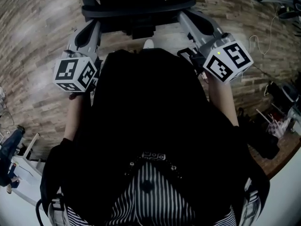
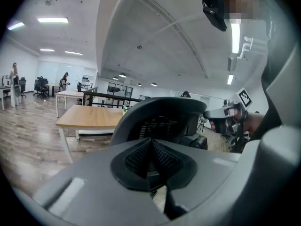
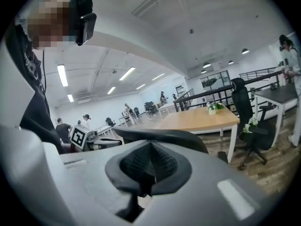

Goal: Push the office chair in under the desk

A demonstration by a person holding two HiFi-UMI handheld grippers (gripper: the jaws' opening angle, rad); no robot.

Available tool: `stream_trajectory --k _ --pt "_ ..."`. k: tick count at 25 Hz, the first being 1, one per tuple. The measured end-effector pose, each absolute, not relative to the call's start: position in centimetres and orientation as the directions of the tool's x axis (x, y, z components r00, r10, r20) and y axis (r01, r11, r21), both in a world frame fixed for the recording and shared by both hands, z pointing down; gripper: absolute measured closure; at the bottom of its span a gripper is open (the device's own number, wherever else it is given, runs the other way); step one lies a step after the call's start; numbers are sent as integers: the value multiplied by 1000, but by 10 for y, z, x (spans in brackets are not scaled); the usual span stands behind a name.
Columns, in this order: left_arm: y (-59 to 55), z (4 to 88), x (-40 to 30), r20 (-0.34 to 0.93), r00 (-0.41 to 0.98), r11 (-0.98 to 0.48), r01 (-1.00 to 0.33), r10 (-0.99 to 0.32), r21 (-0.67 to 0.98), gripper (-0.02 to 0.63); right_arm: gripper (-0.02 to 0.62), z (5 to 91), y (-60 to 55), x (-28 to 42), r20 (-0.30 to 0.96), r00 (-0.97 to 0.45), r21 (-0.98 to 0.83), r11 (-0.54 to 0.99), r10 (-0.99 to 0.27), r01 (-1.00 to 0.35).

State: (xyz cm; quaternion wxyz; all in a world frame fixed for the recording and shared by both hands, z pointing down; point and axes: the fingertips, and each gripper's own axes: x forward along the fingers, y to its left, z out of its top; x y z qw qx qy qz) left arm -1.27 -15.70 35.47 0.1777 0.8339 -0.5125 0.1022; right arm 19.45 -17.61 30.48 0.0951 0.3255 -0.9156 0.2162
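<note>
The black office chair (image 1: pixel 136 6) stands right in front of me on the wood floor. I see the top of its backrest from above. My left gripper (image 1: pixel 94 25) and right gripper (image 1: pixel 186 18) point at that backrest from either side, both shut with nothing between the jaws. I cannot tell whether the tips touch the chair. In the left gripper view the curved backrest (image 2: pixel 160 117) fills the space just past my left gripper (image 2: pixel 150 145), with the wooden-topped desk (image 2: pixel 89 117) beyond it. In the right gripper view, my right gripper (image 3: pixel 151 149) faces the backrest rim (image 3: pixel 160 135) and the desk (image 3: pixel 202 119).
Another black chair (image 3: pixel 244 112) stands to the right of the desk, and a small plant (image 3: pixel 214 106) sits on the desktop. Cables and dark bags (image 1: pixel 277 93) lie on the floor at my right. More desks and several people are far off in the open office.
</note>
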Motion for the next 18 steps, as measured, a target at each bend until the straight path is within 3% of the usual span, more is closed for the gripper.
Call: stream_trajectory --k 7,9,18 --pt "-154 364 -3 374 427 -365 -903 -823 229 601 592 334 -185 236 337 -759 -363 667 -558 -651" --pt "-150 367 -1 390 444 -383 -895 -807 227 601 533 335 -186 239 335 -761 -370 665 -556 -649" --pt "-156 353 -17 368 474 -419 -880 -800 223 583 447 336 -198 235 381 -709 -334 627 -593 -704"
